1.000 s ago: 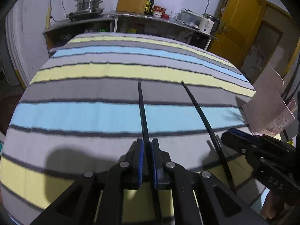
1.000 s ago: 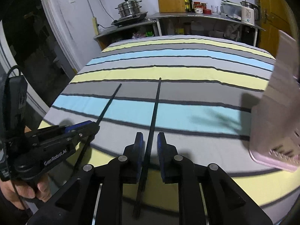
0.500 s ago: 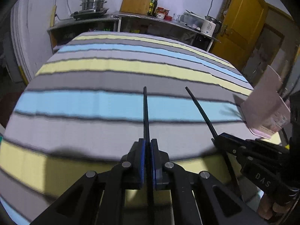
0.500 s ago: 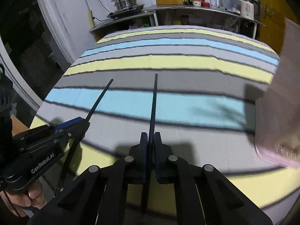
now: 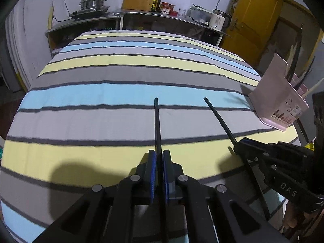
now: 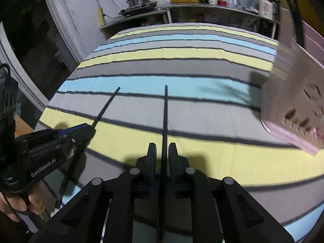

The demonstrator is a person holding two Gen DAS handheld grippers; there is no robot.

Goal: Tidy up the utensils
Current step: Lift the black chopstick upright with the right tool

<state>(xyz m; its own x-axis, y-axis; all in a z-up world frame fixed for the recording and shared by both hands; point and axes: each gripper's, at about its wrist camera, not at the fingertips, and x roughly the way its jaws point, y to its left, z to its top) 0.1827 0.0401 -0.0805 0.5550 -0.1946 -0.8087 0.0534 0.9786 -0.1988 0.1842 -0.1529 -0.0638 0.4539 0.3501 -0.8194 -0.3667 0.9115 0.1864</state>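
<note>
My left gripper (image 5: 158,158) is shut on a black chopstick (image 5: 157,121) that points forward over the striped cloth. My right gripper (image 6: 163,151) has its jaws a little apart around a second black chopstick (image 6: 165,113); I cannot tell whether they press on it. Each gripper shows in the other's view: the right one (image 5: 269,158) with its chopstick (image 5: 218,119), the left one (image 6: 56,139) with its chopstick (image 6: 106,105). A pink utensil holder (image 5: 277,97) with several utensils in it stands at the right, blurred in the right wrist view (image 6: 293,101).
The table wears a cloth (image 5: 121,81) with yellow, blue and grey stripes. Behind it is a steel counter (image 5: 141,16) with a steamer pot (image 5: 92,0), a cutting board, bottles and a kettle. A yellow door (image 5: 257,20) is at the far right.
Both grippers have lifted and drawn back with their chopsticks. The right jaws closed half a second ago and now stand slightly apart again. The pink holder shows more in the left view.
</note>
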